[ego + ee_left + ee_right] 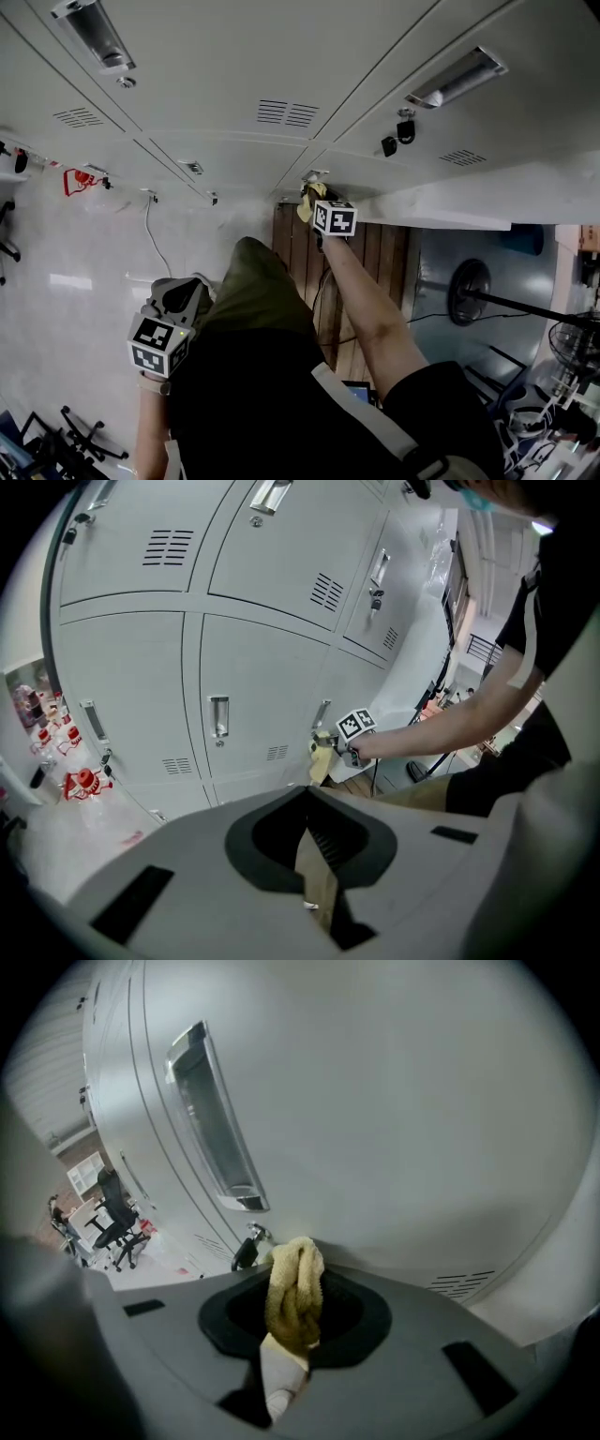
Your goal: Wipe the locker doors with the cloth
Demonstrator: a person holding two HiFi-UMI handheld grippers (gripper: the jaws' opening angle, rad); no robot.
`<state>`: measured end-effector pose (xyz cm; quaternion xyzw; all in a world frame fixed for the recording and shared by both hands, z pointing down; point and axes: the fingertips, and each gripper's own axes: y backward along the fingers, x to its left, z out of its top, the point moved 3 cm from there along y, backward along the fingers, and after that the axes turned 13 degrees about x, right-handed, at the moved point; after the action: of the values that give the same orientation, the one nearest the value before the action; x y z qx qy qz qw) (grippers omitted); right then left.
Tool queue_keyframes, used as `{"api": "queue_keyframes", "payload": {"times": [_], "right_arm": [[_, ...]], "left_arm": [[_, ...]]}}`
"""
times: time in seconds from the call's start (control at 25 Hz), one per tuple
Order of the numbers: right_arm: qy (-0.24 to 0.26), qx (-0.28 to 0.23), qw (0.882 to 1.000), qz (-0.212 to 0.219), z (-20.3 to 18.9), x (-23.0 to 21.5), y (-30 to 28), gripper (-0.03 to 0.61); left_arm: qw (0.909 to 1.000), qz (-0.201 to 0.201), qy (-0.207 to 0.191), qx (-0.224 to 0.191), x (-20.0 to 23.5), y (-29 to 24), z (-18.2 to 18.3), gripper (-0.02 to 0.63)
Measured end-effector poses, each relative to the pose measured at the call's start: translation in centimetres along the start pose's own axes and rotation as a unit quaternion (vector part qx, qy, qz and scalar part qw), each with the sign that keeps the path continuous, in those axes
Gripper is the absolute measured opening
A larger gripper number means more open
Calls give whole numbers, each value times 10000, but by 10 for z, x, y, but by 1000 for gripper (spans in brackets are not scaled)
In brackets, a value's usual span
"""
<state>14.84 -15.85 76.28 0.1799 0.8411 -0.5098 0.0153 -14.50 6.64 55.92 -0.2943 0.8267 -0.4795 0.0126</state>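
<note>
At eight o'clock in the head view, the left gripper [178, 300] hangs beside the leg, jaws closed on nothing, apparently kept clear. Just above centre, toward twelve o'clock, the right gripper [315, 201] clamps the yellow cloth [293, 1299] against a locker door [403, 1101], probably to wipe it.

The floor [66, 281] is pale and glossy at left; a wood-plank strip [298, 246] adjoins it at centre, at the foot of the lockers [234, 66]. On the pale area lie a white cable [150, 230] and a red object [80, 180] (type not discernible). A black chair base [80, 436] stands near left. A round dark stand base [468, 291] sits at right.
</note>
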Motion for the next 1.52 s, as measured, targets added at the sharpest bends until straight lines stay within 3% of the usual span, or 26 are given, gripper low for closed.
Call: {"api": "queue_keyframes", "payload": {"times": [0.4, 1.12, 1.52], "right_arm": [[257, 457, 9985, 143, -12, -8, -30, 86], [-636, 705, 9911, -936, -40, -120, -4, 89], [-919, 509, 9858, -1309, -41, -136, 39, 89]], "left_arm": [[9999, 39, 62, 80, 5, -11, -2, 9], [9998, -145, -43, 164, 3, -34, 23, 9], [9989, -401, -208, 147, -4, -32, 42, 9]]}}
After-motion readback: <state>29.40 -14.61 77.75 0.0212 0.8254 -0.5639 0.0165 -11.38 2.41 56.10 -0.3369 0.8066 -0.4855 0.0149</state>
